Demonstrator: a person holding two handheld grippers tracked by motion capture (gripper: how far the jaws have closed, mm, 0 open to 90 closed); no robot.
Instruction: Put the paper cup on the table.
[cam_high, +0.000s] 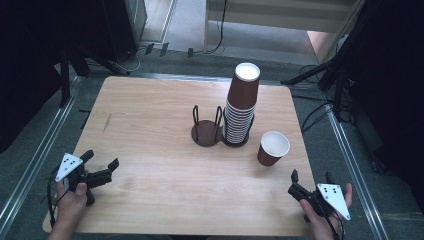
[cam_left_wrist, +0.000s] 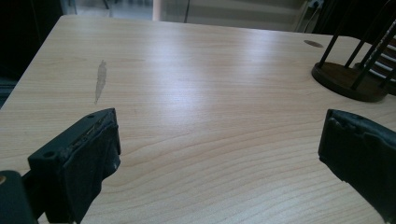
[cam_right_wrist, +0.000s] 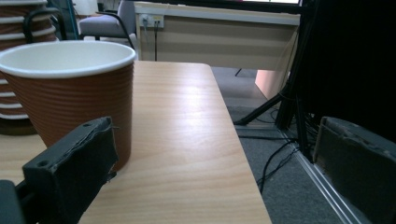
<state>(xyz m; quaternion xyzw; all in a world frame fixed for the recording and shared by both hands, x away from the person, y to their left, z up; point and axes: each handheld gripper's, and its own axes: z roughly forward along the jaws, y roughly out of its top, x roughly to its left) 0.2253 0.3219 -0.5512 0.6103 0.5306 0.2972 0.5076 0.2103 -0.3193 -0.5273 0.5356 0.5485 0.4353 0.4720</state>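
Wooden table (cam_high: 165, 185) carries everything, with a pale scuff mark (cam_high: 106, 123) toward its left side. Near the far middle stands a tall stack of brown paper cups (cam_high: 241, 107) in a dark wire holder, touching a second, vacant holder (cam_high: 206, 131) on its left. A single brown paper cup (cam_high: 273, 148) stands upright just right of the stack, open path before it. The right gripper (cam_high: 311, 176) sits near this cup, jaws spread wide. The left gripper (cam_high: 101, 161) rests at the near left corner, jaws likewise apart.
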